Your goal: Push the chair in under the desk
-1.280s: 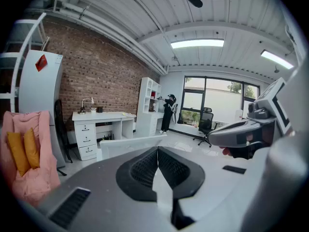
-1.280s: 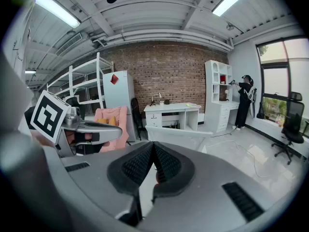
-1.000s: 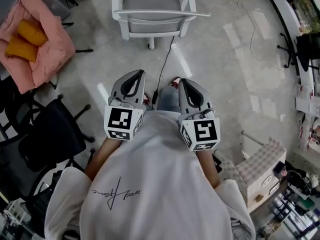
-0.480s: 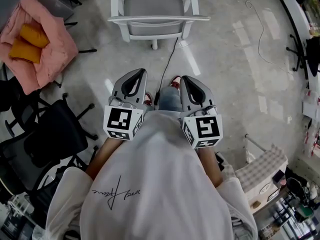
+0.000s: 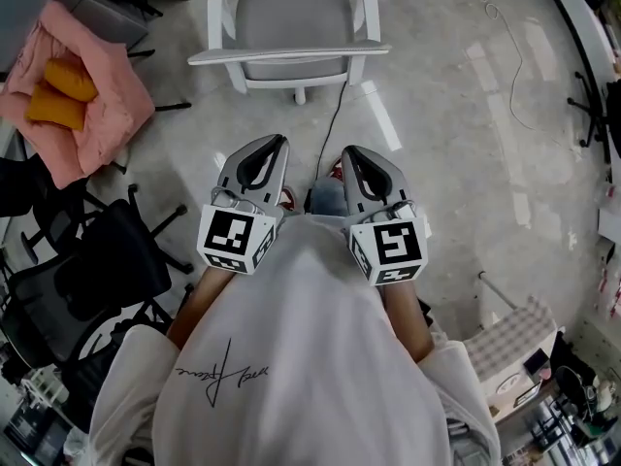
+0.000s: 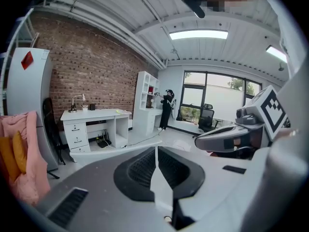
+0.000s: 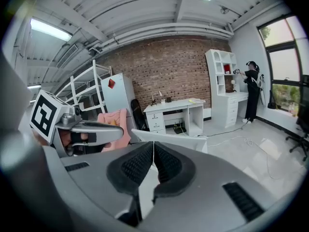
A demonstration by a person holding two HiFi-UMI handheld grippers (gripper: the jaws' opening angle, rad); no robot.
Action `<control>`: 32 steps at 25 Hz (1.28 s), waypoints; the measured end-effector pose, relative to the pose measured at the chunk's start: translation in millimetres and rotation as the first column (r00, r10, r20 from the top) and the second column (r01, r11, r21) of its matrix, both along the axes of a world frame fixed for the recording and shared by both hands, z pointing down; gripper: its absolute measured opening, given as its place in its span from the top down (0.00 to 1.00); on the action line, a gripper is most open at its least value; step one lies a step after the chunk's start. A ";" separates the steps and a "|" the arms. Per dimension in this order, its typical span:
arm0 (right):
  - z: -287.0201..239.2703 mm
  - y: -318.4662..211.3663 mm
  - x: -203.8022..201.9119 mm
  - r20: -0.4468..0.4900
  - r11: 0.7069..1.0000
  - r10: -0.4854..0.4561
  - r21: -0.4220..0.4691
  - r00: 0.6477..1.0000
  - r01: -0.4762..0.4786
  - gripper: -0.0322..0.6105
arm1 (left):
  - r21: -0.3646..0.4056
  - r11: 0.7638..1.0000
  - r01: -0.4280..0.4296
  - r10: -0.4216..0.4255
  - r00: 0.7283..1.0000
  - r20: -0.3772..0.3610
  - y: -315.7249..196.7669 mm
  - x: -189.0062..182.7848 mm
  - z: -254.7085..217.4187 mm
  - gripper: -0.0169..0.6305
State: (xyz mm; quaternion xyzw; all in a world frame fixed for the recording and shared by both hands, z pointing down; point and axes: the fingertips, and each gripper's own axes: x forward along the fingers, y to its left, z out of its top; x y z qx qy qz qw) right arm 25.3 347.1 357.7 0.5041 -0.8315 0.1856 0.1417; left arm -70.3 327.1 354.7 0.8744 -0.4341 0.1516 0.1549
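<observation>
Just ahead of the person's chest, two closed, empty grippers aim at a chair standing apart at 12 o'clock.

Left gripper (image 5: 276, 142) and right gripper (image 5: 348, 150) sit side by side, near each other, both pointing toward 12 o'clock. Each gripper's own view shows its jaws pressed together with nothing between them. Beyond their tips, across bare floor (image 5: 437, 163), stands the chair (image 5: 291, 13), touched by neither. Its back rail runs long from 9 to 3 o'clock on the side nearest the grippers, and its grey seat faces away toward 12 o'clock. A dark cable (image 5: 324, 129) trails from under it toward the person. Past the chair, the right gripper view shows the white worktop (image 7: 176, 105). Pink cloth (image 5: 92, 105) lies at 10 o'clock, and a black office chair (image 5: 107, 270) stands at 8 o'clock.
</observation>
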 end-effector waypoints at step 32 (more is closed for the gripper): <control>6.6 -104.2 40.7 0.034 0.990 -0.141 -0.012 0.989 0.141 0.91 | 0.062 0.992 0.112 -0.121 0.978 0.168 -92.0 21.3 7.9 0.96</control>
